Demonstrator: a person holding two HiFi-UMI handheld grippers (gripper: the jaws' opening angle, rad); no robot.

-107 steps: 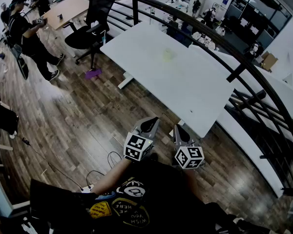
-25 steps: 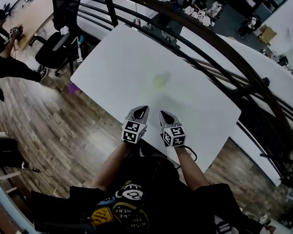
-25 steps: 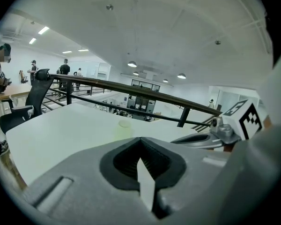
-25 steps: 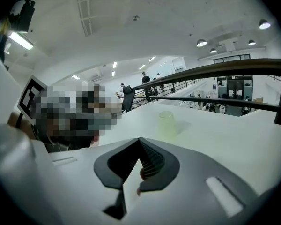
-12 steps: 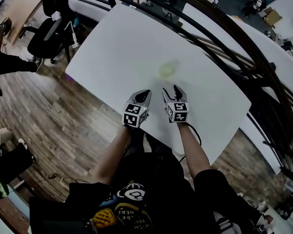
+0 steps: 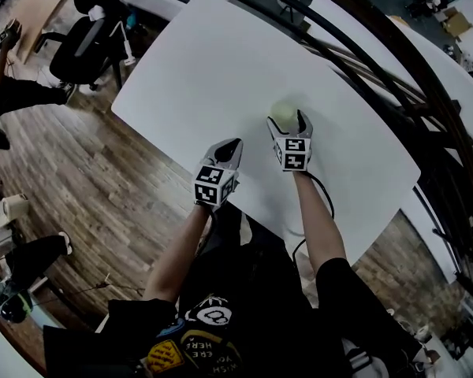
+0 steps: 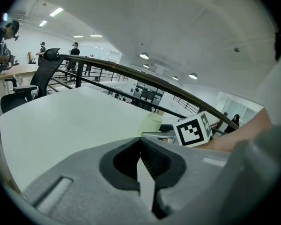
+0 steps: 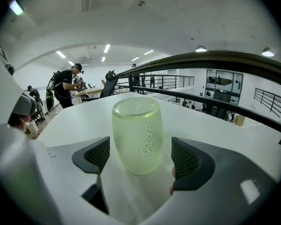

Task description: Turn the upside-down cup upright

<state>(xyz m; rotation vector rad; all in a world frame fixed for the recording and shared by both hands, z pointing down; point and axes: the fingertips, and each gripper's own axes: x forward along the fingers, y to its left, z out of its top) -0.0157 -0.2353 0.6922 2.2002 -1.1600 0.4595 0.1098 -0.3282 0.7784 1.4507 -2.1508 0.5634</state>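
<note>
White bench (image 6: 189,61) beside a dark railing (image 8: 215,60), over a wood floor (image 6: 79,172). The upside-down cup (image 8: 136,135) stands mouth-down near the bench's middle, between the fingers (image 8: 187,161) of your right gripper (image 6: 288,126). These are opening and do not touch it. Your left gripper (image 6: 227,150) hangs over the near bench edge, its fingers closed on nothing. The cup looks light, stiff, smooth-walled and probably slippery. Take it across its dotted mid-body and squeeze gently.

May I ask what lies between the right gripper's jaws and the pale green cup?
Nothing but bare white table: in the right gripper view the cup stands between the opening jaws of the right gripper, a gap on each side.
</note>
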